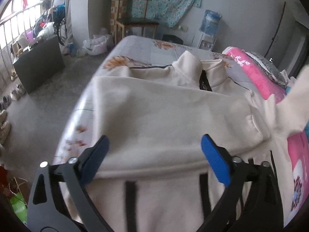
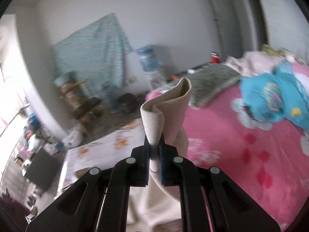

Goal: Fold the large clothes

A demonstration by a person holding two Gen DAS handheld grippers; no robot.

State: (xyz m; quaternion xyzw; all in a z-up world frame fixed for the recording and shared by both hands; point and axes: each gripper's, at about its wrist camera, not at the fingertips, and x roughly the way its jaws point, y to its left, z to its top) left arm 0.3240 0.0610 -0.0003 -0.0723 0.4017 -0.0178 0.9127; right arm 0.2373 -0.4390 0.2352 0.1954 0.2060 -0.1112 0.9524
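Note:
A cream zip-up jacket lies spread on the bed, collar toward the far end, one sleeve folded across its body. My left gripper hovers over the jacket's lower half, jaws wide apart and nothing between the blue pads. A raised cream sleeve shows at the right edge of the left wrist view. In the right wrist view my right gripper is shut on that sleeve's cuff, which stands up above the jaws, lifted off the bed.
The bed has a pale floral sheet and a pink quilt with a blue garment on it. A wooden chair, water dispenser, dark cabinet and shoes stand on the floor to the left.

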